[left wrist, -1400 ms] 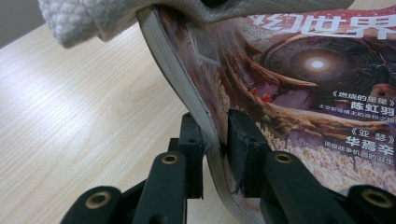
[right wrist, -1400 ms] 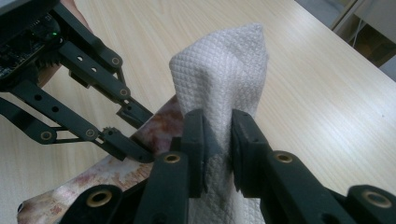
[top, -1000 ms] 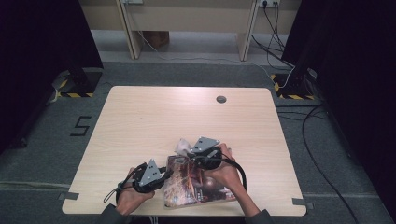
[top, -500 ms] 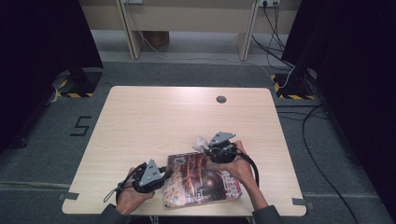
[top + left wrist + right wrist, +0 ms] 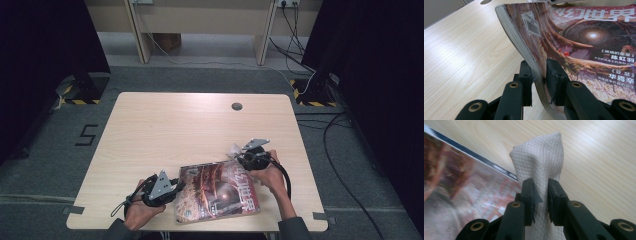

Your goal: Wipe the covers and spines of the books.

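- Nearest us, our left gripper (image 5: 172,187) is clamped on the left edge of the magazine (image 5: 217,187); in the left gripper view the jaws pinch the page block at the edge (image 5: 534,67) and the cover bows up a little from the table (image 5: 165,130).
- The magazine lies cover up at the near edge of the table, between our two hands, its barcode corner (image 5: 532,23) towards the far left.
- We judge this clamp to be the anchor: we should hold it low and quiet so the magazine cannot slide or curl further while the other hand works.
- Farther out, our right gripper (image 5: 239,154) is closed on a folded white cloth (image 5: 539,160), which stands up between the jaws above the magazine's far right corner (image 5: 499,170).
- The step in hand looks like wiping the cover. To do it well we should tip the right gripper so the cloth, not the black jaws, meets the glossy paper.
- We should stroke away from the clamped edge towards the free side, so the pages are pulled taut and not buckled.
- Light pressure will do; a hard push near the corner could fold the cover or drag the cloth out of the jaws.
- Beyond the cloth lies bare wood, up to a round cable hole (image 5: 237,106).
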Action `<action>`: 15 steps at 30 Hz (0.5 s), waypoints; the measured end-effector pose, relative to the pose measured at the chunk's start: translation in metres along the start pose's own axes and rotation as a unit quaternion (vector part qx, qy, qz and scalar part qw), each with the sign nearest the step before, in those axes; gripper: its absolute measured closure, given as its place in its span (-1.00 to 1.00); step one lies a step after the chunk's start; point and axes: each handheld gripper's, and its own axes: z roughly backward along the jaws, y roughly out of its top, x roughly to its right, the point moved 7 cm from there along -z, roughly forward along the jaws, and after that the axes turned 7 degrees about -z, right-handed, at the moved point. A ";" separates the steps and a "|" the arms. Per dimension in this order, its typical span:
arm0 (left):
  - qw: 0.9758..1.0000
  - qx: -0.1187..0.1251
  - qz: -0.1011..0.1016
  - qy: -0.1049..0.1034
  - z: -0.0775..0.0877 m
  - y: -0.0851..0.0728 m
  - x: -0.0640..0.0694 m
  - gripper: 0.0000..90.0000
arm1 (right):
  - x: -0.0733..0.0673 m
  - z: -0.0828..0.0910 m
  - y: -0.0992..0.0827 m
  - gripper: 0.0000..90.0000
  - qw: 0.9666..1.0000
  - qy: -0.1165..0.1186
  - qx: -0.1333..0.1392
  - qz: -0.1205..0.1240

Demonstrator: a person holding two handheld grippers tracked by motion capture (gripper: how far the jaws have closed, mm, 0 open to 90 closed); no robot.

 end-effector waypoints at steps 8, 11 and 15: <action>1.000 0.001 0.000 0.000 0.000 0.000 0.000 0.67 | 0.016 -0.002 -0.008 0.71 1.000 -0.012 -0.010 -0.017; 1.000 0.001 -0.001 0.000 0.000 0.000 0.000 0.67 | 0.022 -0.003 -0.011 0.71 0.999 -0.016 -0.011 -0.026; 1.000 0.001 -0.001 0.000 0.000 0.001 0.000 0.67 | 0.029 -0.004 -0.013 0.71 0.999 -0.021 -0.010 -0.036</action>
